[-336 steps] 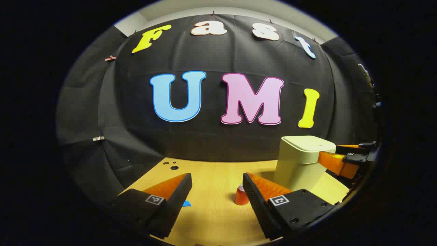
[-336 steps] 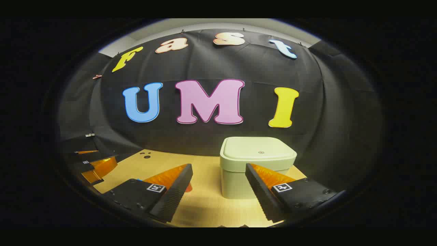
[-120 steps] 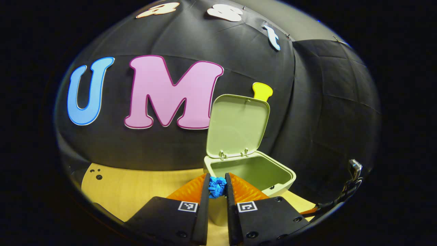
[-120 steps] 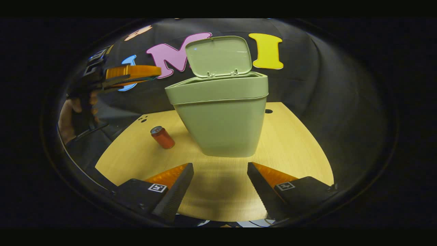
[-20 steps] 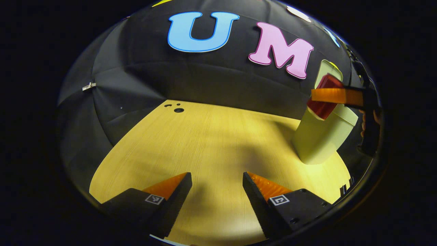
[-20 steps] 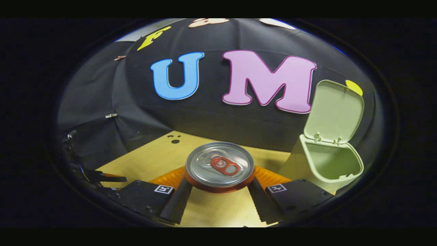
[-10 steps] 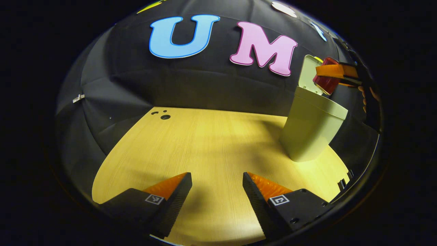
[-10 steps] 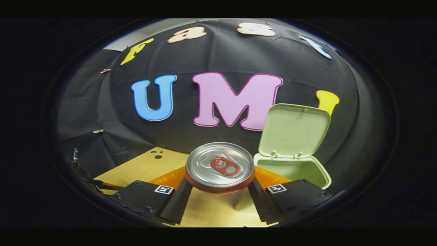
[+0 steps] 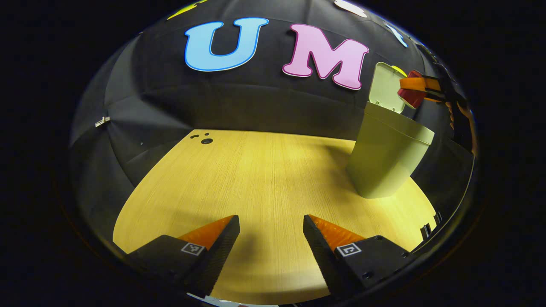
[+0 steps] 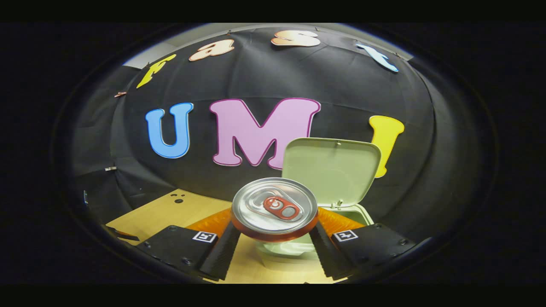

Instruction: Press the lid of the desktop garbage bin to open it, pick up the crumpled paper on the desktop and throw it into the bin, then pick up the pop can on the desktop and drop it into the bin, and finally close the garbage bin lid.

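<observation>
Pop can (image 10: 274, 209) clamped in right gripper (image 10: 275, 238), above open garbage bin (image 10: 337, 179); left gripper (image 9: 271, 243) apart.

The garbage bin (image 9: 386, 160) is pale green, and its raised lid (image 10: 332, 170) is the same pale green inside. The pop can (image 10: 274, 209) has red sides, a silver top and a red pull tab. The tabletop (image 9: 256, 179) is light yellowish wood with a fine straight grain and 3 small dark holes near its far corner.

Raised lid (image 10: 332, 170) behind bin mouth (image 10: 354, 214), open approach from front
</observation>
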